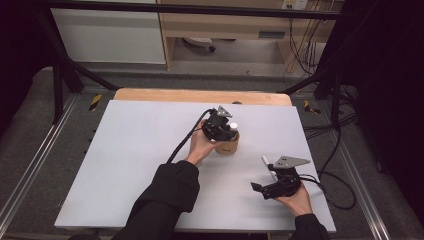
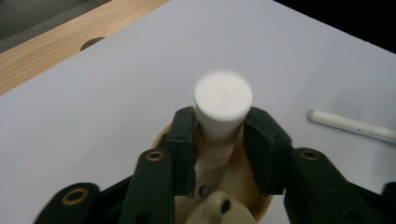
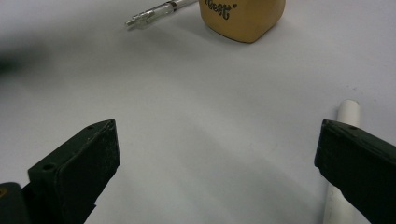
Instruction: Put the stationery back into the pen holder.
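A white cylinder (image 2: pixel 223 105) stands upright in a tan cup (image 2: pixel 262 205) near the middle of the white tabletop (image 1: pixel 150 150). My left gripper (image 2: pixel 219 140) comes down over the cup, one jaw on each side of the cylinder. A thin gap shows along the cylinder's body, so the pads do not press it. In the high view the left gripper (image 1: pixel 222 131) sits right over the cup (image 1: pixel 227 146). My right gripper (image 1: pixel 265 181) rests low at the front right, wide open (image 3: pixel 217 163) with bare table between its jaws.
A white pen (image 3: pixel 348 114) lies beside the right gripper's right jaw, and it lies to the cup's right in the left gripper view (image 2: pixel 350 125). A clear pen (image 3: pixel 154 13) lies near the cup (image 3: pixel 243 18). A wooden strip (image 1: pixel 200 96) borders the far edge.
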`<state>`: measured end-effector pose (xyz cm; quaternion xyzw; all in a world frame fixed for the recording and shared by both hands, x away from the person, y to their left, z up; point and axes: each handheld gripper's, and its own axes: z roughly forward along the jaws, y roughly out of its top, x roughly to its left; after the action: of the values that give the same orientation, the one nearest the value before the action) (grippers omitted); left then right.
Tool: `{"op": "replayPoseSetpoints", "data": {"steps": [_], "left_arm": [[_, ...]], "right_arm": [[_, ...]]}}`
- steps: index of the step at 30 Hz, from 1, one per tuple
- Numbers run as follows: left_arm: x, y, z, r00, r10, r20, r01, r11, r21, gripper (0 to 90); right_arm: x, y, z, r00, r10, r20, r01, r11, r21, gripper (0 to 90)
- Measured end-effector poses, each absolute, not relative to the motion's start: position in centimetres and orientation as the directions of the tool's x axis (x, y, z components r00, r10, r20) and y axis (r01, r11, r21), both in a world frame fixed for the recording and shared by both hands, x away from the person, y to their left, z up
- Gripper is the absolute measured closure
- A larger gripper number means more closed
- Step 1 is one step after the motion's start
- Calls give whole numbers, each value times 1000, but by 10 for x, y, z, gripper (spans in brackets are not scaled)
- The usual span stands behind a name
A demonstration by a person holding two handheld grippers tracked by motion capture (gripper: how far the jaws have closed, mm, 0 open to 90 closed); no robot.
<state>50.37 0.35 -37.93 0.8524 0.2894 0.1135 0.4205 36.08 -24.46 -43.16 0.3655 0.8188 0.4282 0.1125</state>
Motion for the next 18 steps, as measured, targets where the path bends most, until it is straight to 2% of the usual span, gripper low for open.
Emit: {"op": "replayPoseSetpoints", "data": {"steps": [9, 18], "left_arm": [[483, 24, -357, 814, 580, -19, 377, -502, 779, 347], [465, 62, -353, 800, 597, -61, 423, -489, 762, 207]], "right_arm": [[362, -245, -430, -699, 700, 148, 522, 357, 774, 8], [361, -247, -428, -687, 713, 140, 527, 356, 771, 8]]}}
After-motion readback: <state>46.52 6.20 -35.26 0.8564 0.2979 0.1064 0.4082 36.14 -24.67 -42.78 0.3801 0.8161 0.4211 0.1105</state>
